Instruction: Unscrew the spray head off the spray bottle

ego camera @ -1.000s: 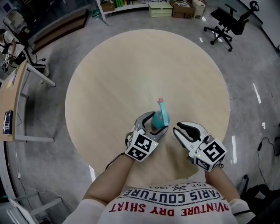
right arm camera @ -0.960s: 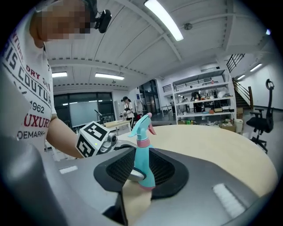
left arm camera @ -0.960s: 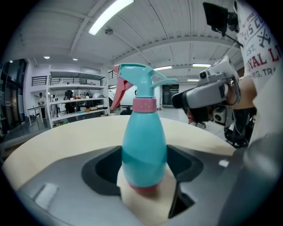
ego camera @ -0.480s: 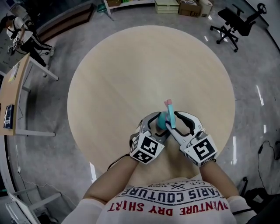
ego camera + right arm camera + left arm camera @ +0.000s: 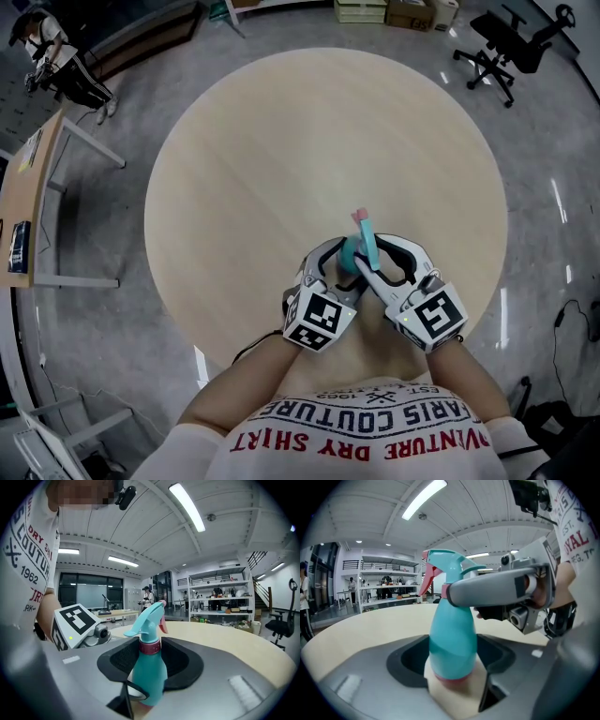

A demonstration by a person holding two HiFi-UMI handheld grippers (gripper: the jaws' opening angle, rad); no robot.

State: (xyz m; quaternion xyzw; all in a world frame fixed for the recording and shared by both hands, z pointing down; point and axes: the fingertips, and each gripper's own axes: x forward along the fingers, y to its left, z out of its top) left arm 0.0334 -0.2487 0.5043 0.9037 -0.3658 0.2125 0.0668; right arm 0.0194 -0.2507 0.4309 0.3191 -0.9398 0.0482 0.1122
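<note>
A teal spray bottle stands upright just below the centre of the frame in the head view, on the near part of a round, pale wooden table, caught between two hand-held grippers. The left gripper, coming in from the lower left, has its jaws set wide and pressed against the sides of the bottle's rounded body, low down. The right gripper, from the lower right, reaches across higher up. Its jaws have just been closing and now meet the pink collar at the foot of the spray head, whose pink-tipped nozzle points away from the person. A black office chair sits at the upper right, and a desk lines the left edge.
</note>
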